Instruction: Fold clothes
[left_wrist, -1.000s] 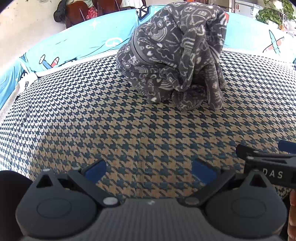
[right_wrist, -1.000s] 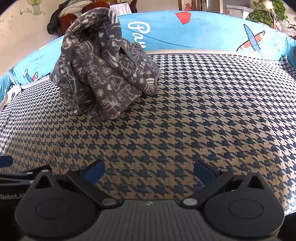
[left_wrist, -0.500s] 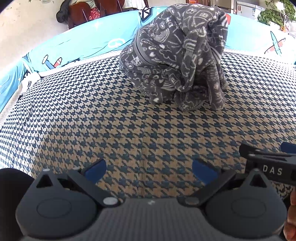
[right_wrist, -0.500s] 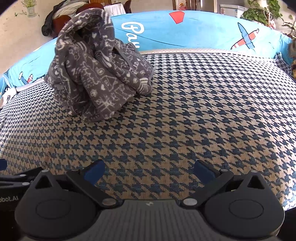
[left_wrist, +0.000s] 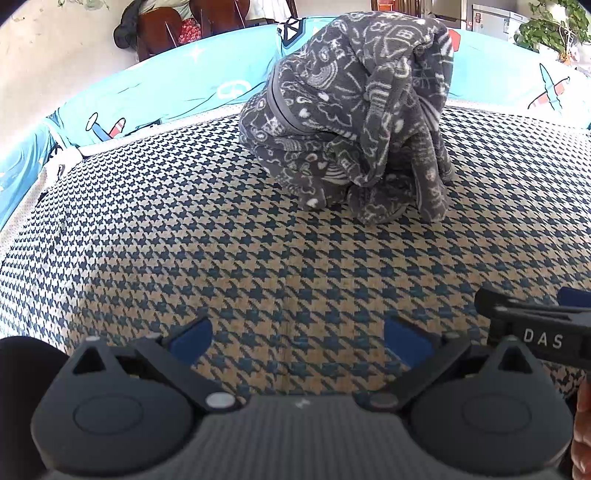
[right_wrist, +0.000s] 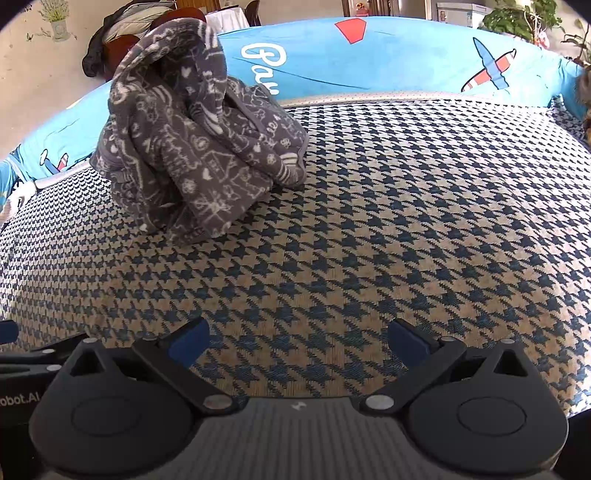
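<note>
Nearest to me, both tools hang low over the houndstooth cover (left_wrist: 258, 258), side by side and well short of the garment. The left gripper (left_wrist: 297, 338) has its blue-padded fingers (left_wrist: 190, 334) spread wide with nothing between them, and the right gripper (right_wrist: 297, 338) is splayed the same way, equally empty. Held apart like that, I'd say they are ready for a reach, not a carry. In the left view the other tool pokes in at the right edge, so the pair sit close together, probably so each can take its own side of the cloth.

Beyond the grippers lies a bare stretch of patterned cover, flat and open, which looks like the spot meant for spreading things out.

Farther on sits the grey fleece garment (left_wrist: 354, 122), printed with white doodles, heaped in a tall crumpled mound on the cover. It lies ahead and to the right of the left gripper, ahead and to the left of the right one (right_wrist: 195, 147). Nothing is folded yet; no sleeve or hem is clearly laid out, so finding an edge would be my guess at the first job.

Behind the garment rises a blue sheet with aeroplanes (right_wrist: 406, 66), and past that chairs (left_wrist: 162, 26) and a potted plant (right_wrist: 517, 16).
</note>
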